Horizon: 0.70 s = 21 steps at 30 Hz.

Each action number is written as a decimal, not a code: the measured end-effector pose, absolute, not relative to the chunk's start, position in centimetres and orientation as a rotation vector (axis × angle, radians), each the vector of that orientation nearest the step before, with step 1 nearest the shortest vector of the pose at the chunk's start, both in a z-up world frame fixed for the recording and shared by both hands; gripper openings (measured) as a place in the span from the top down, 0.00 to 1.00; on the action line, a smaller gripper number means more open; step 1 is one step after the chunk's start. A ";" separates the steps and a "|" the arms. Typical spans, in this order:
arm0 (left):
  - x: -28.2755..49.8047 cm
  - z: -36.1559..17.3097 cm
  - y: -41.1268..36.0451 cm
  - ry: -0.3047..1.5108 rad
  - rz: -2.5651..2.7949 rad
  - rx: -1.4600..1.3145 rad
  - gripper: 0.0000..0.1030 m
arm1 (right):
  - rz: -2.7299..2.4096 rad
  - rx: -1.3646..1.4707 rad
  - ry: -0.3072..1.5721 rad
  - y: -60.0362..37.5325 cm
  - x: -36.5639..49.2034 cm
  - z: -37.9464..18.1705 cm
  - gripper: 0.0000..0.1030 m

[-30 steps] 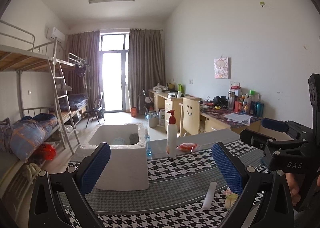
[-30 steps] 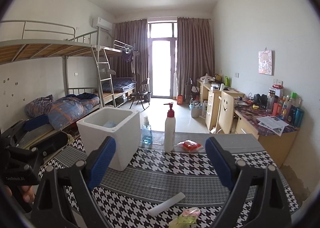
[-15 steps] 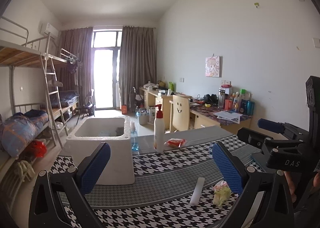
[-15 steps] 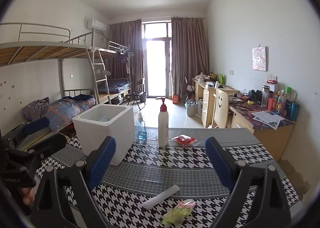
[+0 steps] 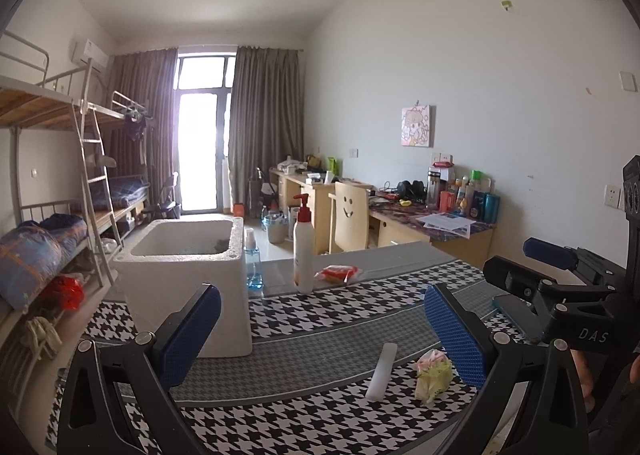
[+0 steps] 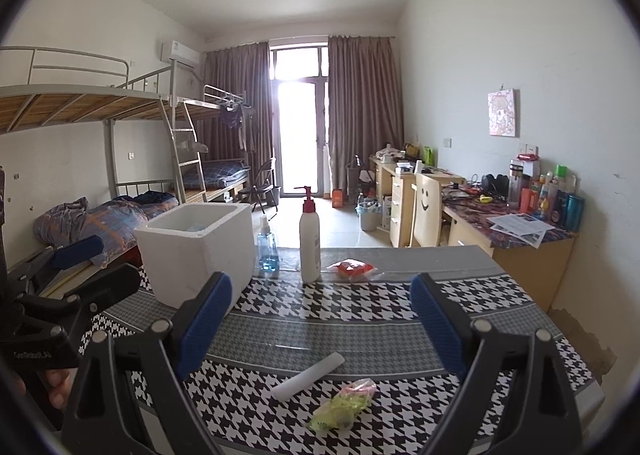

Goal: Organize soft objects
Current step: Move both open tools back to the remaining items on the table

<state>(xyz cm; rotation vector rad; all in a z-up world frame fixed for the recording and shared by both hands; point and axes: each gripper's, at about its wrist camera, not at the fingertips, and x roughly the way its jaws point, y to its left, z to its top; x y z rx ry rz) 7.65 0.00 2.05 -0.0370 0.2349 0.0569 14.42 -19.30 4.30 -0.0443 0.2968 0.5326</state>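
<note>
A white foam stick (image 5: pixel 382 371) (image 6: pixel 307 376) and a crumpled yellow-green soft wrapper (image 5: pixel 432 374) (image 6: pixel 343 406) lie on the houndstooth table near its front edge. A red packet (image 5: pixel 337 274) (image 6: pixel 351 268) rests farther back by the pump bottle. The white foam box (image 5: pixel 188 275) (image 6: pixel 198 251) stands open-topped at the left. My left gripper (image 5: pixel 320 335) is open above the table, empty. My right gripper (image 6: pixel 318 323) is open too, hovering over the stick and wrapper with nothing between its fingers. Each gripper shows at the edge of the other's view.
A white pump bottle (image 5: pixel 303 251) (image 6: pixel 310 241) and a small blue spray bottle (image 5: pixel 252 265) (image 6: pixel 267 245) stand at the table's back. Bunk beds (image 6: pixel 100 159) line the left wall, desks and a chair (image 6: pixel 426 211) the right.
Both grippers have tipped downward and shifted a little, so the stick and wrapper sit higher and clearer in both views. Jaws stayed open; nothing on the table moved.
</note>
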 end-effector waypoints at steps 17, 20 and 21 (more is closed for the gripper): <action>8.7 -0.4 -1.3 0.298 0.032 -0.045 0.01 | 0.487 -0.043 0.337 -20.8 14.0 1.8 0.09; 8.7 -0.7 -1.6 0.309 0.031 -0.040 0.01 | 0.474 -0.032 0.356 -21.2 14.1 1.2 0.09; 8.8 -0.9 -1.7 0.315 0.029 -0.040 0.01 | 0.471 -0.030 0.363 -21.4 14.1 1.0 0.09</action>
